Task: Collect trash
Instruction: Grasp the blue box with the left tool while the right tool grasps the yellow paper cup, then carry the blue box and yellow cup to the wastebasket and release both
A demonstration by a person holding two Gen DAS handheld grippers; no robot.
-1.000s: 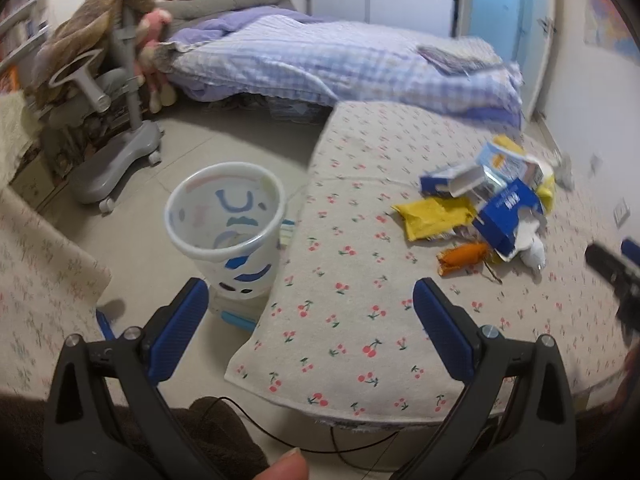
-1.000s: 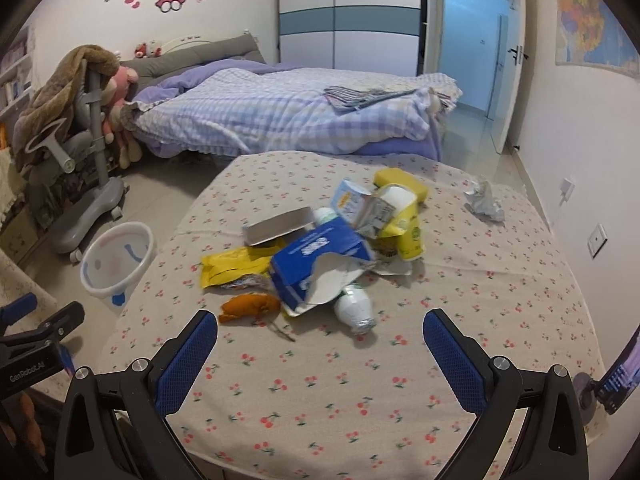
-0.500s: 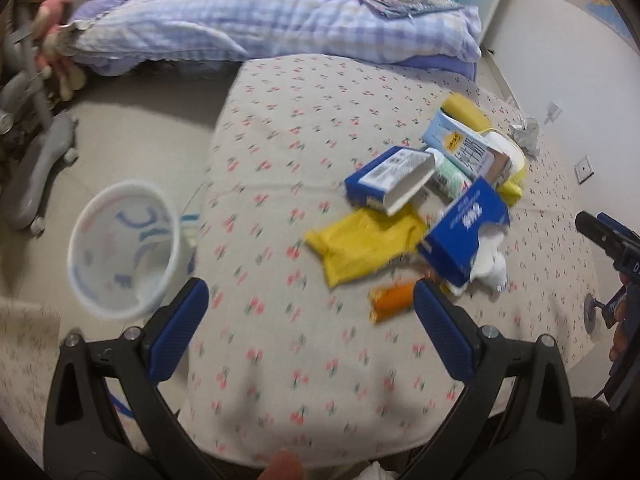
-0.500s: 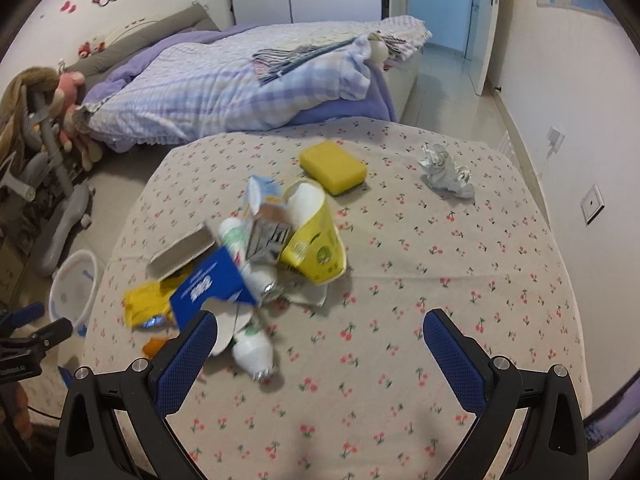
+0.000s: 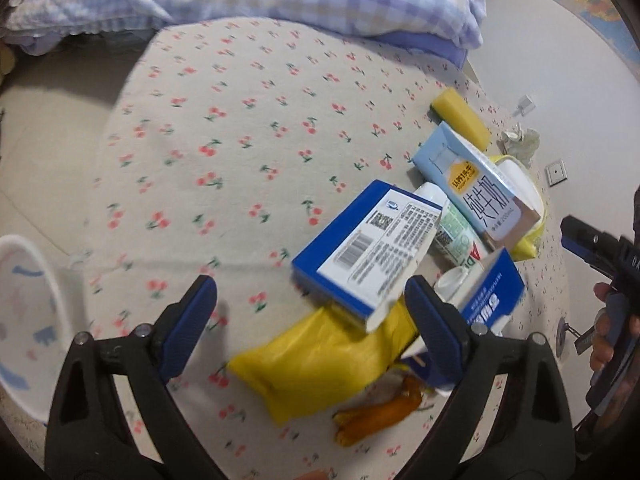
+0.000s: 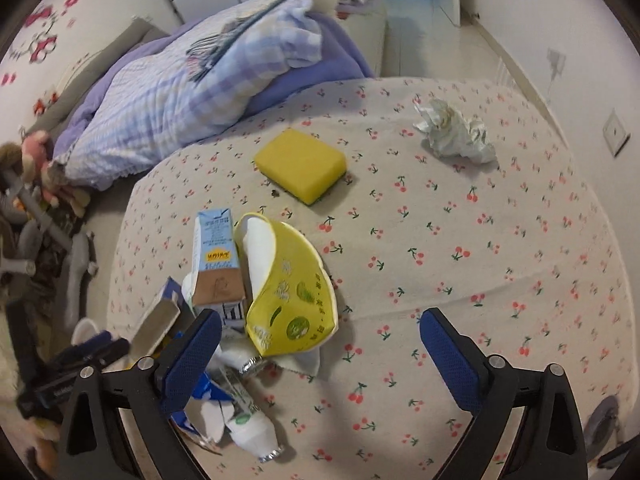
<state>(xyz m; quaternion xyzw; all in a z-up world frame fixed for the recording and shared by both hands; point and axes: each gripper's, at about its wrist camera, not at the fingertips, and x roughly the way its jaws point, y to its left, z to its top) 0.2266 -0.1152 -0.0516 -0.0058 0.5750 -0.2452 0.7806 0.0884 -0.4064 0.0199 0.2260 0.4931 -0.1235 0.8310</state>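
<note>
A heap of trash lies on the cherry-print tablecloth (image 5: 224, 128). My left gripper (image 5: 312, 312) hovers low over it, jaws closing but still wide, pads pressing nothing. Between them are a corner of the blue-and-white box (image 5: 360, 252) and a yellow bag (image 5: 320, 364); an orange wrapper (image 5: 372, 416) lies nearer. My right gripper (image 6: 320, 348) stands open over the yellow paper bowl (image 6: 288, 300), beside a milk carton (image 6: 218, 264) and a white bottle (image 6: 252, 428). A yellow sponge (image 6: 300, 164) and a crumpled tissue (image 6: 456, 134) lie farther off.
The white patterned bin (image 5: 24, 320) stands on the floor off the table's left edge. A bed with a purple checked quilt (image 6: 192, 96) lies behind the table. A grey chair base (image 6: 76, 264) and a plush toy (image 6: 36, 148) stand at the left.
Both grippers have moved in over the table and tipped down toward the trash heap. The bin has slid to the left edge of the left wrist view. The left jaws have narrowed a little.
</note>
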